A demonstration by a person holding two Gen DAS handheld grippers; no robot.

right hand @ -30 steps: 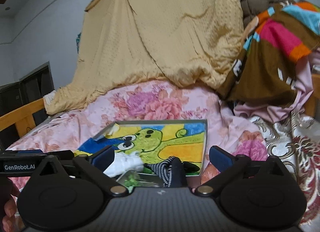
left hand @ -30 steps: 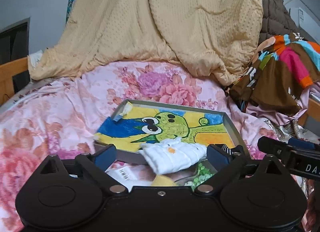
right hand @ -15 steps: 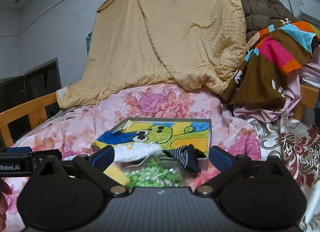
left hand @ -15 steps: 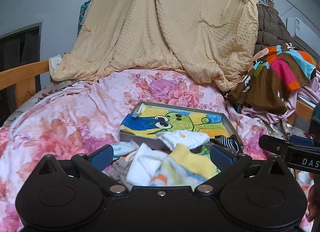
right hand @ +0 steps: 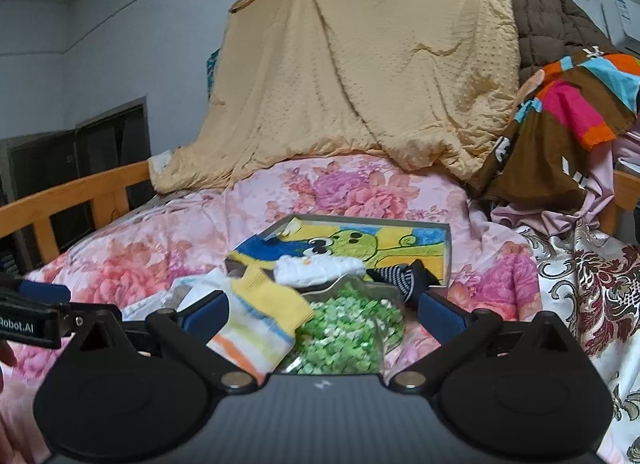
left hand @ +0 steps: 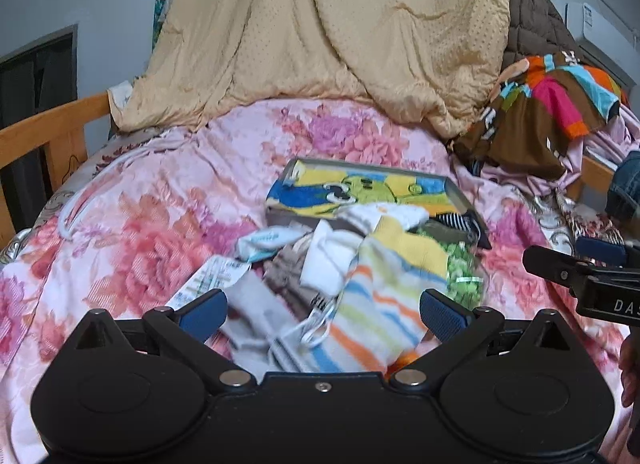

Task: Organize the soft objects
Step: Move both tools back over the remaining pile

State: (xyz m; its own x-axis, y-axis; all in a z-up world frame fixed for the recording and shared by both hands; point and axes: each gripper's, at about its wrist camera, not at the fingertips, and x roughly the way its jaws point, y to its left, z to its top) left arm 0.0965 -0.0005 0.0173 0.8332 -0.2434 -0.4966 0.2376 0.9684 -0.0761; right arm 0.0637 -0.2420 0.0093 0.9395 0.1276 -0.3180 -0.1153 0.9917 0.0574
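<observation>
Both tools released above a sock pile on the floral bed.

The left tool (left hand: 322,314) and right tool (right hand: 324,310) hang with fingers spread, grasping nothing. The striped sock (left hand: 384,300) lies lengthwise away from the cameras, yellow cuff toward the tray (left hand: 460,193). The bedspread (left hand: 132,223) left of the pile lies bare up to the wooden rail (left hand: 44,131).

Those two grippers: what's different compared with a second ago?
Both pulled back from the cartoon tray, so the striped sock and green packet now lie between their open fingers. Left gripper and right gripper grasped nothing. White sock stayed on the tray.
</observation>
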